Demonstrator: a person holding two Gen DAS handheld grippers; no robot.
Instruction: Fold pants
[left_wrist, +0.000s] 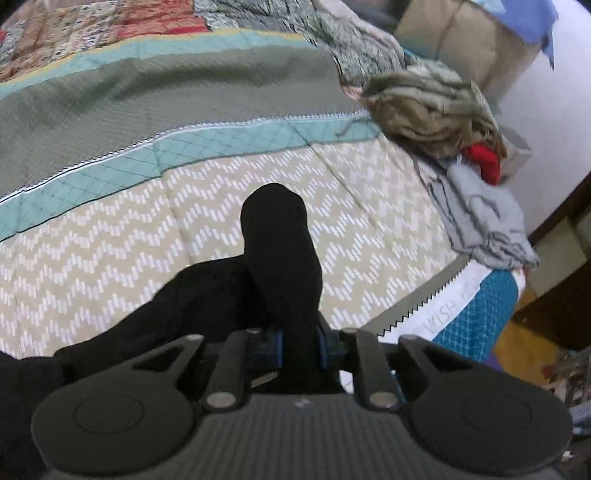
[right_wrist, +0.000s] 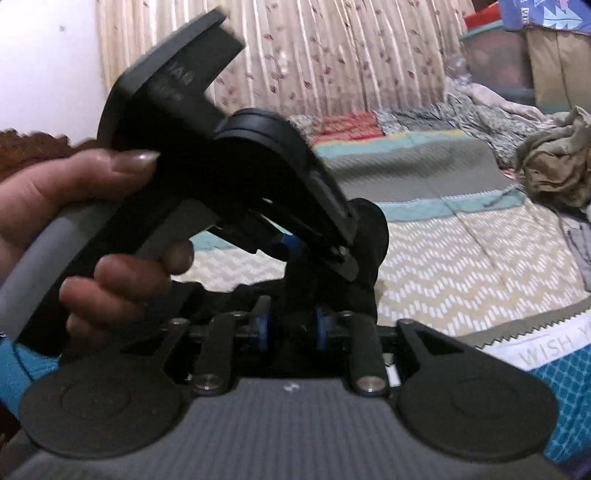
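Observation:
The black pants (left_wrist: 273, 258) are held up over the bed. My left gripper (left_wrist: 299, 343) is shut on a fold of the black cloth, which rises between the blue pads and trails off down-left. In the right wrist view my right gripper (right_wrist: 293, 328) is shut on black pants cloth (right_wrist: 365, 258) bunched between its blue pads. The left gripper's body and the hand (right_wrist: 110, 206) holding it fill that view just above, close to the right gripper.
The bed carries a quilt (left_wrist: 184, 236) with beige zigzag, teal and grey bands. A tan crumpled garment (left_wrist: 432, 110), a red item (left_wrist: 484, 162) and grey cloth (left_wrist: 487, 225) lie at the bed's right edge. A floral curtain (right_wrist: 332, 55) hangs behind the bed.

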